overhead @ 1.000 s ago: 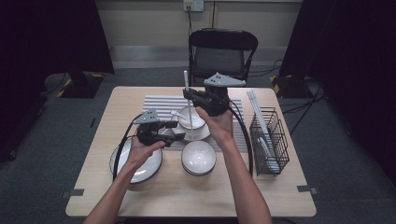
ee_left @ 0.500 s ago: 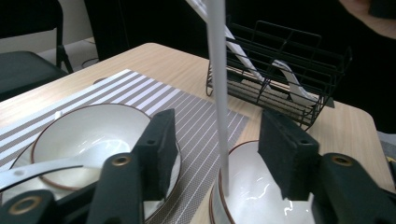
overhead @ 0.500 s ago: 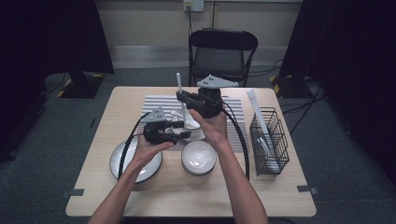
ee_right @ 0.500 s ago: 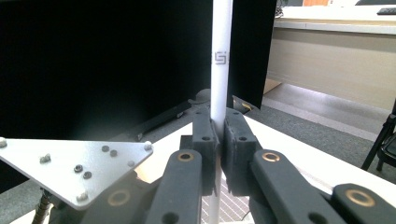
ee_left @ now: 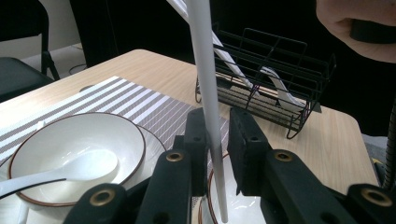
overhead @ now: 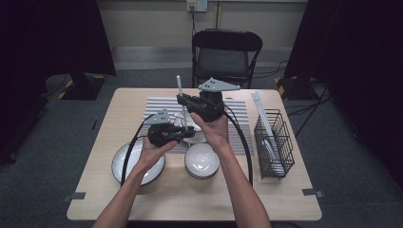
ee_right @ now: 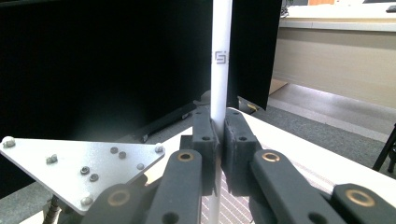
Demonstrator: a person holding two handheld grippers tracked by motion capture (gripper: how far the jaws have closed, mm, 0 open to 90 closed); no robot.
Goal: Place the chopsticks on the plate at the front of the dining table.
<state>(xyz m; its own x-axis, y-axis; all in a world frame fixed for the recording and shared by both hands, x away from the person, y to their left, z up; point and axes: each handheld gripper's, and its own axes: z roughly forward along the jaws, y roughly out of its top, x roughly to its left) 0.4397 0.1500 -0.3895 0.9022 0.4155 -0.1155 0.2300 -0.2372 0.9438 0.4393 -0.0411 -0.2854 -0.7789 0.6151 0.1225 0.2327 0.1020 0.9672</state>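
We hold the white chopstick (ee_right: 220,60) clamped in our right tongs (ee_right: 218,140); our left tongs (ee_left: 218,140) have just been closing around it, one pad touching.

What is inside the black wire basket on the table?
In the wire basket a white spoon lies near the bottom, and long white chopsticks lean out of one end. The basket's floor beneath them is hard to make out.

Left claw (ee_left: 217,140) jaws just closing around white chopstick (ee_left: 205,93), shifted rightward, under right claw (ee_right: 217,135)
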